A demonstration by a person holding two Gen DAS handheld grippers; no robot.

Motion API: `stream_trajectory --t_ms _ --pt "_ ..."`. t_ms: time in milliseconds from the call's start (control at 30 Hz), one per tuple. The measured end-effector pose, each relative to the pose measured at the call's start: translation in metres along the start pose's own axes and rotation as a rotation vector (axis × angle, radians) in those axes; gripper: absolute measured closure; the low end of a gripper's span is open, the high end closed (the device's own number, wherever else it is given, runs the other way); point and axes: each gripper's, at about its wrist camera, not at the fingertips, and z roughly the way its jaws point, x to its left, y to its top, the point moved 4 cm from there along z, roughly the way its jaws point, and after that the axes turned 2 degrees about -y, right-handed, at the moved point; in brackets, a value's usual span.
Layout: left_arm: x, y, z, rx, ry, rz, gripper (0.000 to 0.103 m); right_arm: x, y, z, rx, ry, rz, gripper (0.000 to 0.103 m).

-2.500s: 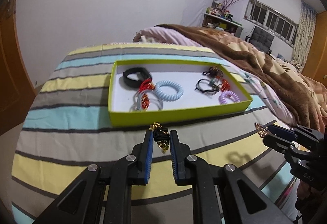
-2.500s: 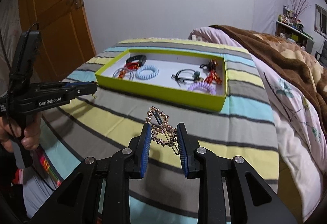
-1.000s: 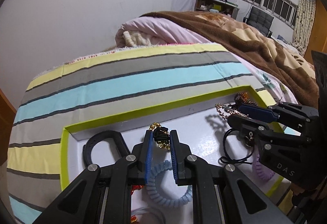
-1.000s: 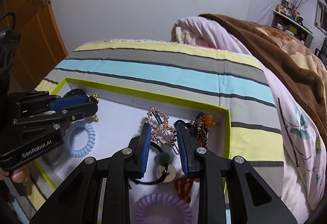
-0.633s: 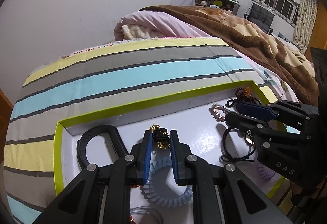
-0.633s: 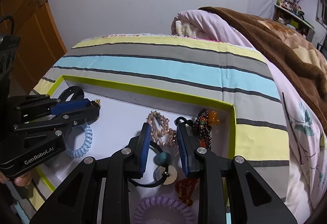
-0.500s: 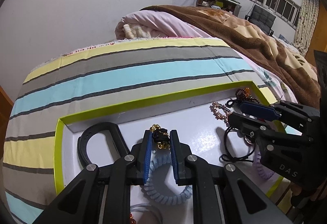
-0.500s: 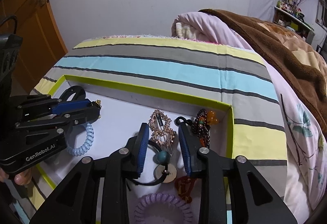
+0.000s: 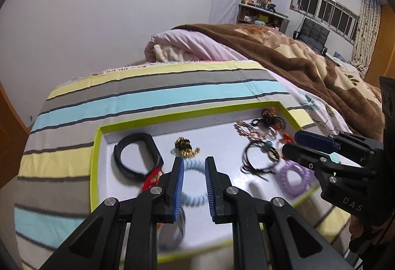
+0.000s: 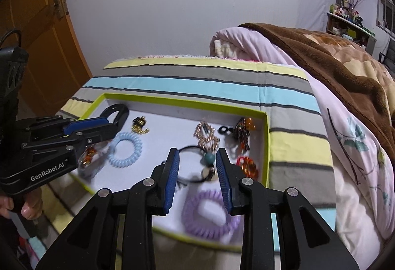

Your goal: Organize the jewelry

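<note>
A lime-green tray [image 9: 94, 164] with a white floor lies on the striped bed. My left gripper [image 9: 193, 163] is open above its near half, with nothing between the fingers. The gold-and-black piece [image 9: 185, 146] lies loose on the tray floor just beyond them. My right gripper [image 10: 197, 156] is open as well, and the rose-gold hair clip [image 10: 206, 134] rests on the floor ahead of it. In the right wrist view the left gripper [image 10: 111, 129] hovers at the tray's left end beside the gold-and-black piece [image 10: 139, 124].
The tray also holds a black band [image 9: 137, 154], a light-blue coil tie [image 10: 126, 149], a purple coil tie [image 10: 209, 215], a black elastic with a teal bead [image 10: 209, 157] and a beaded bracelet [image 10: 243, 132]. A brown blanket [image 9: 308, 65] lies to the right. A wooden door [image 10: 42, 43] stands to the left.
Both grippers have opened and let go of their pieces, then drawn back and up from the tray. The gold-and-black piece and the rose-gold clip now lie on the tray floor.
</note>
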Motion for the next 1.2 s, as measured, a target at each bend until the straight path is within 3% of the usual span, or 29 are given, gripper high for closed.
stream_trajectory --t_ms 567,1200 --pt "-0.021 -0.07 -0.079 -0.108 0.061 -0.021 0.086 0.032 -0.063 -0.082 -0.079 -0.003 0.004 0.071" --pt "-0.024 -0.153 -0.129 -0.221 0.186 -0.034 0.085 0.058 -0.133 -0.12 -0.162 -0.051 -0.013 0.071"
